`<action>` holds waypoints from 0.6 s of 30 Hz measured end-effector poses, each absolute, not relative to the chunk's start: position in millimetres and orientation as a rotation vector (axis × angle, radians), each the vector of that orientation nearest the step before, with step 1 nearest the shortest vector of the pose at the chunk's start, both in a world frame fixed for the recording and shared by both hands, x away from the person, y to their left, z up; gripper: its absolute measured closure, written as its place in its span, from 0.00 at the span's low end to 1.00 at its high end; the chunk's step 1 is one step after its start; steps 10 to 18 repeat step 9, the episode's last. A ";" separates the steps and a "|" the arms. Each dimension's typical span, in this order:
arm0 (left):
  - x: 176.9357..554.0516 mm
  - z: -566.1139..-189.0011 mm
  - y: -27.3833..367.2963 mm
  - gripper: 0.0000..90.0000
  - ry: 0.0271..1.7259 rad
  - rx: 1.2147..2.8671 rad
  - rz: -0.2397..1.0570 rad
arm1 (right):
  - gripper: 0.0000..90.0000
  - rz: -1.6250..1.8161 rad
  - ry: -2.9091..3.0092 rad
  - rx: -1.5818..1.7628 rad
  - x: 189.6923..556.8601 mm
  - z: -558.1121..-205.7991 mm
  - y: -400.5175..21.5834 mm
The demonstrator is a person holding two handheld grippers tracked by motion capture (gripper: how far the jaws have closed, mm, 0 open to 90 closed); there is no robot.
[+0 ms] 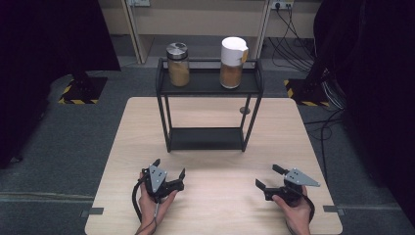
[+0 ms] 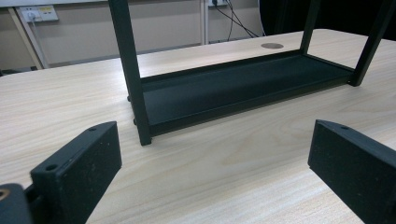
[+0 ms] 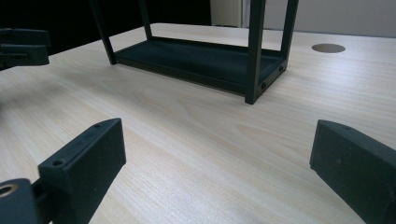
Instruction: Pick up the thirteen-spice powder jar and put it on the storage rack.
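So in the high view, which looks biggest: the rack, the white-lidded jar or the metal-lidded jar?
1. Rack, by far the largest.
2. White-lidded jar, taller and a bit wider.
3. Metal-lidded jar, the smallest.
Both jars stand on the rack's top shelf at about the same distance from the camera, so the comparison is fair.

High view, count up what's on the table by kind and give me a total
Jars: 2, the silver-lidded jar and the white-lidded jar, both on the rack's top shelf
Racks: 1, the black rack
Grippers: 2, the left gripper and the right gripper, both open, empty
Total: 5
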State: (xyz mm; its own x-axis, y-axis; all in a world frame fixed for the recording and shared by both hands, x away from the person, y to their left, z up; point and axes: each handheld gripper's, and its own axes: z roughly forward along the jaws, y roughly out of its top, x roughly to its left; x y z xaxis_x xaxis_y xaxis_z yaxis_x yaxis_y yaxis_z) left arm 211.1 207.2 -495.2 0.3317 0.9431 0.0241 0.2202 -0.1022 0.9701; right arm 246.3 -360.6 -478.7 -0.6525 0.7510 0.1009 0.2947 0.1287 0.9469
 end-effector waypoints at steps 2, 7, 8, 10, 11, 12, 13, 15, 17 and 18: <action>211.6 -494.8 207.2 0.02 1.090 1.569 0.878 | 0.04 1.537 2.013 1.006 245.6 -478.7 -360.3; 211.6 -494.7 207.2 0.02 1.089 1.571 0.879 | 0.04 1.546 2.005 1.014 245.5 -479.7 -361.4; 211.7 -494.6 207.1 0.02 1.089 1.572 0.879 | 0.04 1.546 2.004 1.014 245.5 -479.7 -361.4; 211.8 -494.5 207.1 0.02 1.091 1.572 0.878 | 0.04 1.545 2.005 1.013 245.5 -479.6 -361.3; 211.8 -494.5 207.1 0.02 1.091 1.572 0.878 | 0.04 1.545 2.005 1.013 245.5 -479.6 -361.3; 211.8 -494.5 207.1 0.02 1.091 1.572 0.878 | 0.04 1.545 2.005 1.013 245.5 -479.6 -361.3; 211.8 -494.5 207.1 0.02 1.091 1.572 0.878 | 0.04 1.545 2.005 1.013 245.5 -479.6 -361.3; 211.8 -494.5 207.1 0.02 1.091 1.572 0.878 | 0.04 1.545 2.005 1.013 245.5 -479.6 -361.3; 211.8 -494.5 207.1 0.02 1.091 1.572 0.878 | 0.04 1.545 2.005 1.013 245.5 -479.6 -361.3; 211.8 -494.5 207.1 0.02 1.091 1.572 0.878 | 0.04 1.545 2.005 1.013 245.5 -479.6 -361.3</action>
